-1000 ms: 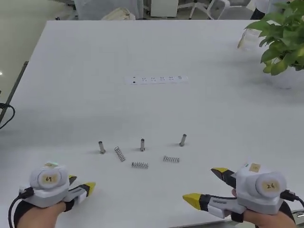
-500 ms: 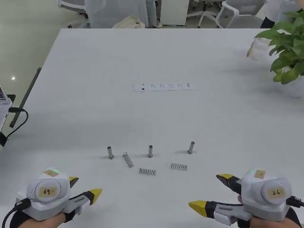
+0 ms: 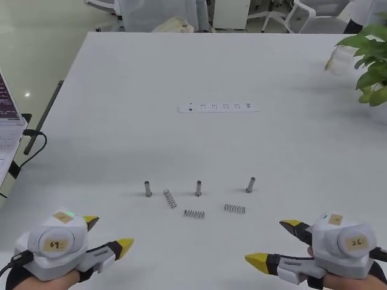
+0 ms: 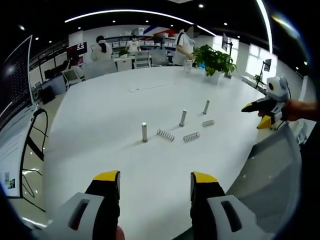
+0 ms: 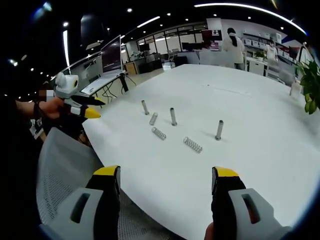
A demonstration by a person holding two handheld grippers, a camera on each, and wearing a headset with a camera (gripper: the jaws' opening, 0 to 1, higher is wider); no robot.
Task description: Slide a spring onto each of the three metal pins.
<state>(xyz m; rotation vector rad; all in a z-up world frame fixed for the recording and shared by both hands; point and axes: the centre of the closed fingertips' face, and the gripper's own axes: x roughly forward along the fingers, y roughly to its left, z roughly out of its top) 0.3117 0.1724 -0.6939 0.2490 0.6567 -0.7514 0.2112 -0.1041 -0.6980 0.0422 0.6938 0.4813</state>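
White office table (image 3: 181,66); three steel pins (image 3: 198,188) upright in row on my side of power strip (image 3: 219,107), three springs (image 3: 194,213) flat, nearer me again. My left gripper (image 3: 107,232) and right gripper (image 3: 271,241) gape wide, empty. Springs likely light, squashy, prone to roll; I'd pinch gently mid-coil

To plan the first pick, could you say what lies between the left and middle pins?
One spring lies slantwise between the left pin and the middle pin, per head view.

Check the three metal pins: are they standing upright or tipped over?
All upright: the left pin, middle pin and right pin each stand on end on the table.
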